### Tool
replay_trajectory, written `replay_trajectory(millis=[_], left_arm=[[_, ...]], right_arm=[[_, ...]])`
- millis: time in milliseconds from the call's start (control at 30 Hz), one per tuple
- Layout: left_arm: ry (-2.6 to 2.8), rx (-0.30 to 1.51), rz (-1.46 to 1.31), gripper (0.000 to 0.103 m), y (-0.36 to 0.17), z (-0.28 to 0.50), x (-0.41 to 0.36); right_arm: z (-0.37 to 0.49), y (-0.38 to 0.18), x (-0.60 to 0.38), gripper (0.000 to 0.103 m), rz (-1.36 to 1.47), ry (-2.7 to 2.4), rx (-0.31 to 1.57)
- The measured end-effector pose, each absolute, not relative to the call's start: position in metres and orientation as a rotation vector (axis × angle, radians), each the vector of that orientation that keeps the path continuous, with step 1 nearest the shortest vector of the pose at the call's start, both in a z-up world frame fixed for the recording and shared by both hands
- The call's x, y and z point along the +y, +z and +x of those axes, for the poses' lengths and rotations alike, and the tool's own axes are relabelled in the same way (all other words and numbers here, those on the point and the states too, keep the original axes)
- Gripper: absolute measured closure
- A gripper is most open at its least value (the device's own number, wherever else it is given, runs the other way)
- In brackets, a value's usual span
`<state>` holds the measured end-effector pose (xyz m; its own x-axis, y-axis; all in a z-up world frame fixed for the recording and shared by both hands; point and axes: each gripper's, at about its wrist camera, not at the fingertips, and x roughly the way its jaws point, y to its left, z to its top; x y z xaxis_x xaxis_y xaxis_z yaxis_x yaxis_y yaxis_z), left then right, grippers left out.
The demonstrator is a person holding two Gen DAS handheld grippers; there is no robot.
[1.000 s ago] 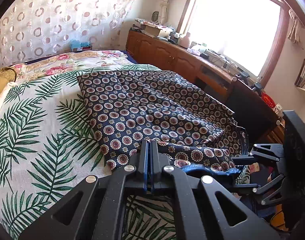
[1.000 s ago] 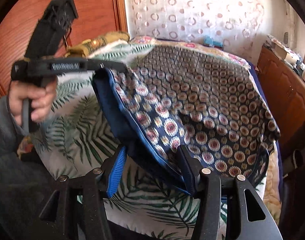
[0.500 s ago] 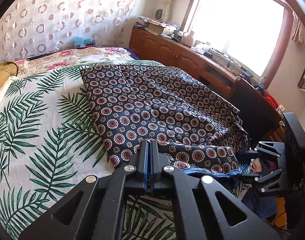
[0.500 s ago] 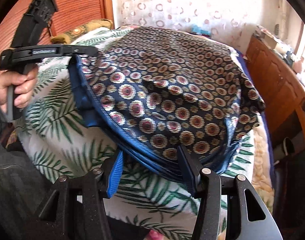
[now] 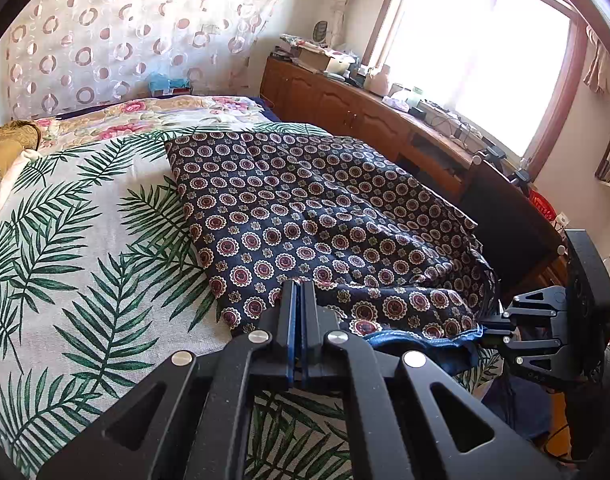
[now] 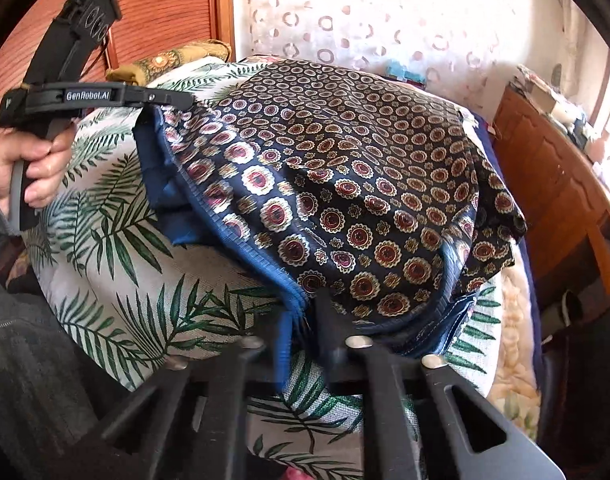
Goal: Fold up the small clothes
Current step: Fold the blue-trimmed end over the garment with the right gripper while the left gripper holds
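A navy garment (image 5: 305,216) with red-and-white medallions and a blue lining lies spread on the palm-leaf bedsheet (image 5: 85,240). My left gripper (image 5: 299,285) is shut on its near edge. The right wrist view shows that same left gripper (image 6: 183,98), in a person's hand (image 6: 33,168), pinching a lifted corner of the garment (image 6: 345,168). My right gripper (image 6: 305,308) is closing its jaws on the blue hem at the near edge, with the cloth caught between the blurred fingers. In the left wrist view the right gripper (image 5: 491,326) meets the blue hem at the bed's right side.
A wooden sideboard (image 5: 345,108) with clutter runs along the bed's right side under a bright window. A dark chair back (image 5: 505,216) stands close to the bed corner. A gold pillow (image 5: 9,140) and floral bedding lie at the head. Patterned curtain behind.
My right gripper's jaws, open astride the blue hem before, have closed on it. The left gripper keeps its grip and place.
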<state>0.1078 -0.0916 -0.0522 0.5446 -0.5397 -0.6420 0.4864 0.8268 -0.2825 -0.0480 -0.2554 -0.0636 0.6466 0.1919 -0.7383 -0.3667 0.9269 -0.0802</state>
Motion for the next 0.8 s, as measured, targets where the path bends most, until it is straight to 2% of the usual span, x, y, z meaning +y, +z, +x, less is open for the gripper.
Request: replay_trajectory(millis=[567, 800], left_arm=[[-0.578, 0.713, -0.035, 0.101, -0.025, 0.097, -0.088], [-0.563, 0.711, -0.036, 0.101, -0.02, 0.117, -0.084]], right_arm=[[-0.01, -0.013, -0.269, 0.101, -0.16, 0.264, 0.623], [0.042, 0.006, -0.264, 0.101, -0.23, 0.263, 0.613]])
